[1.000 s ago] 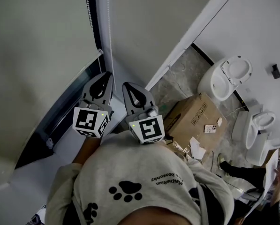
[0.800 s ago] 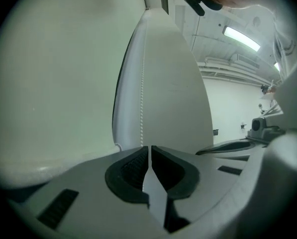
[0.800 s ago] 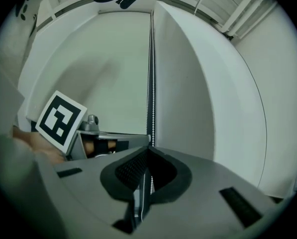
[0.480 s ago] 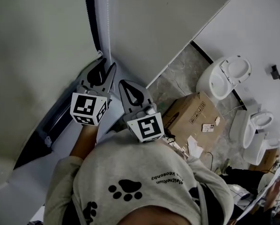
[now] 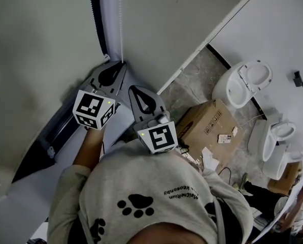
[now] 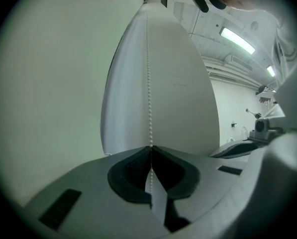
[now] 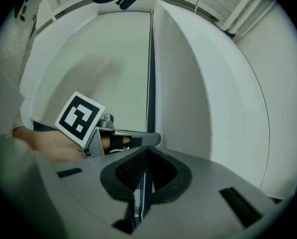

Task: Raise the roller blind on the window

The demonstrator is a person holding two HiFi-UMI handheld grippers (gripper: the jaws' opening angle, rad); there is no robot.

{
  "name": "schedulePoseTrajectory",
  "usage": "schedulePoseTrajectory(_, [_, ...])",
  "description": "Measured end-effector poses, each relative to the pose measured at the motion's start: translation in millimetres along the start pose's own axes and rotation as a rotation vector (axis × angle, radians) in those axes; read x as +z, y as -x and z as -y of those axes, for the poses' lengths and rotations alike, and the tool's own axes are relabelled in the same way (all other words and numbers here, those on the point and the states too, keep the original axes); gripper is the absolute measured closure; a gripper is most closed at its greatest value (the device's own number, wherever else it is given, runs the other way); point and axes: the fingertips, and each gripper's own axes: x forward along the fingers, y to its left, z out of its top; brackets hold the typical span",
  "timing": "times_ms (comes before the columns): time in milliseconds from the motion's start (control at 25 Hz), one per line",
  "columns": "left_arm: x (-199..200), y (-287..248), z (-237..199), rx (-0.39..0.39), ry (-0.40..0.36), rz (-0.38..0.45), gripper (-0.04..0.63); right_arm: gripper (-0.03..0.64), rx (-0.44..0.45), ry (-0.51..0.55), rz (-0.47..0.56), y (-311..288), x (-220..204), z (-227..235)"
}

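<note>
The pale grey-green roller blind (image 5: 39, 50) hangs over the window at the left, and its white bead chain (image 5: 121, 24) runs down the frame beside it. My left gripper (image 5: 122, 65) points level at the wall. Its jaws have just been closing and now pinch the bead chain (image 6: 148, 83) at their tips (image 6: 150, 147). Just below and to the right, my right gripper (image 5: 134, 90) is shut, with a thin strand of the chain (image 7: 147, 98) running down between its jaws (image 7: 147, 149). The right gripper view also shows the left gripper's marker cube (image 7: 80, 117) in front of the blind (image 7: 103, 59).
A white wall panel (image 5: 181, 19) stands right of the chain. On the floor at the right lie a cardboard box (image 5: 209, 126) and loose white toilets (image 5: 245, 83) (image 5: 280, 136). The window sill (image 5: 19, 202) runs along the lower left.
The left gripper moved a little further up along the chain, opened wide, then shut on the chain. The right gripper kept still and stayed shut.
</note>
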Motion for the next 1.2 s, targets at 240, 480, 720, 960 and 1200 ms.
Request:
schedulePoseTrajectory(240, [-10,8,11,-0.055,0.025,-0.027,0.582,0.607,0.009,0.000,0.020,-1,3,4])
schedulePoseTrajectory(480, [-16,24,16,-0.046,0.054,-0.023,0.583,0.607,0.023,-0.001,0.017,-3,6,4])
schedulePoseTrajectory(720, [-15,36,18,-0.041,0.063,-0.015,0.583,0.606,0.132,-0.034,0.056,-11,41,-4])
schedulePoseTrajectory(960, [-13,42,24,-0.039,0.073,-0.007,0.583,0.604,0.194,-0.007,0.095,-20,81,-9])
schedulePoseTrajectory(1200, [-13,47,31,-0.040,0.077,-0.001,0.583,0.502,0.234,0.014,0.098,-32,107,-19])
